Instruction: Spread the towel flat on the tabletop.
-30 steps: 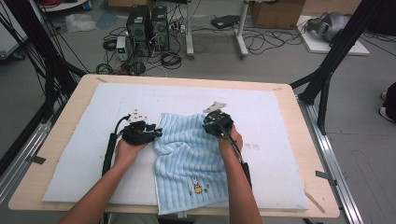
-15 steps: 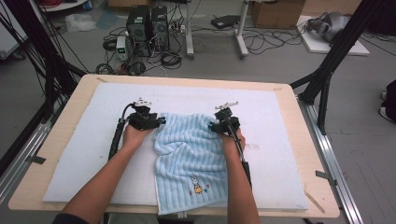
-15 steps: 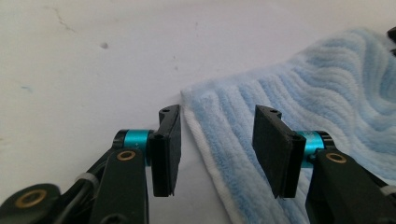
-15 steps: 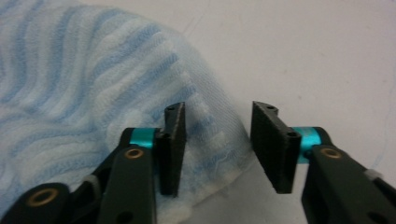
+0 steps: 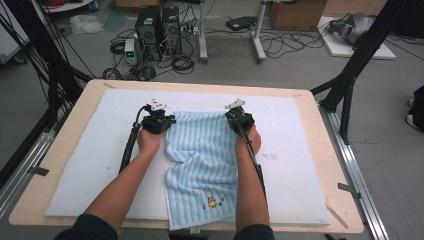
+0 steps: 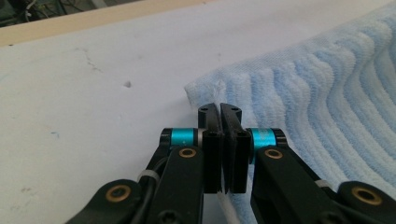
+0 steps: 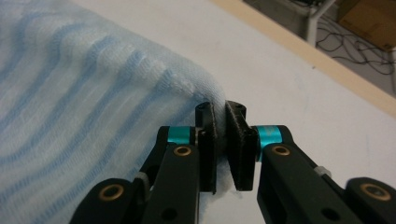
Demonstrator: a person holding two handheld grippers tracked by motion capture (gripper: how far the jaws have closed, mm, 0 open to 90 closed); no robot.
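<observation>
Towel Clamped at Both Far Corners

Towel (image 5: 202, 170), light blue with ribbed stripes, lay lengthwise on the white mat (image 5: 90, 165) covering the bench (image 5: 65, 135); its near end hung just over the mat's near edge, where a small embroidered figure (image 5: 211, 198) showed. Left tongs (image 5: 170, 119) sat at the towel's far left corner. Their jaws had just been closing and stood nearly together, with the towel's edge pinched between them (image 6: 219, 116). Right tongs (image 5: 234, 118) sat at the towel's far right corner. Their jaws had likewise just been closing and were clamped on a fold of the towel's corner (image 7: 220, 122). Between the two tongs the towel's far edge lay nearly straight, and a crease ran down the cloth near the left hand (image 5: 150, 141).
</observation>
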